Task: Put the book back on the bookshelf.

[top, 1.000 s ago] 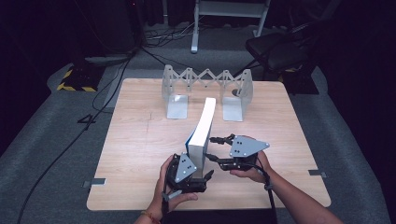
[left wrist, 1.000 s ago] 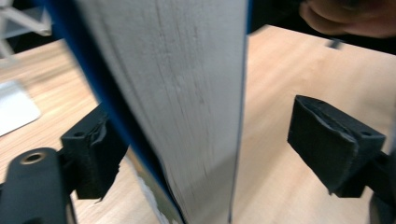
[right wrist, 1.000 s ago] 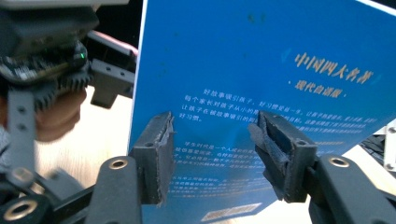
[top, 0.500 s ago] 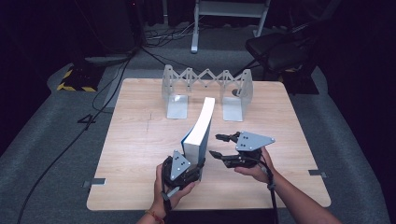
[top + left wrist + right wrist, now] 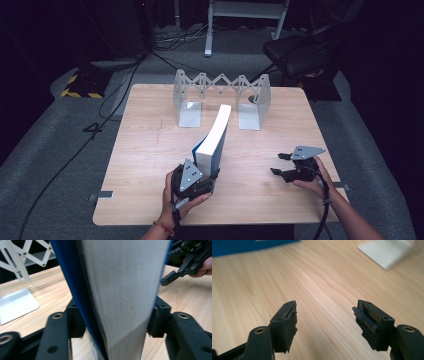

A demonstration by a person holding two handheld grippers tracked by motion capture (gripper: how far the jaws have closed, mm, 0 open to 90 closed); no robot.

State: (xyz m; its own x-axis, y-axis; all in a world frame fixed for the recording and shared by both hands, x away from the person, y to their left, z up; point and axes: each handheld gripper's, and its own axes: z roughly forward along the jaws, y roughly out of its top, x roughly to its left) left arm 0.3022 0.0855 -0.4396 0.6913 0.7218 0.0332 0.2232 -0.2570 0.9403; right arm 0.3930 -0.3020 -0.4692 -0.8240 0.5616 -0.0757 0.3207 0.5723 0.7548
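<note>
A thick blue-covered book (image 5: 214, 137) stands on edge in the middle of the wooden table (image 5: 150, 145), page edges up, leaning toward the far side. My left gripper (image 5: 196, 177) is shut on its near end; in the left gripper view the white page block (image 5: 122, 290) and blue cover (image 5: 67, 277) sit squeezed between the two black jaws. My right gripper (image 5: 281, 164) stands open over bare wood at the right, apart from the book, its worn pads (image 5: 289, 322) wide apart with nothing between them. That gripper (image 5: 185, 265) is also seen past the book.
A grey metal expanding book rack (image 5: 220, 87) with two upright end plates stands at the far middle of the table, its flat feet (image 5: 190, 114) on the wood. A black chair (image 5: 300, 55) and cables lie on the floor beyond.
My right gripper has let go of the book and moved away to the right, now open. The left gripper keeps hold of the book's near end.
</note>
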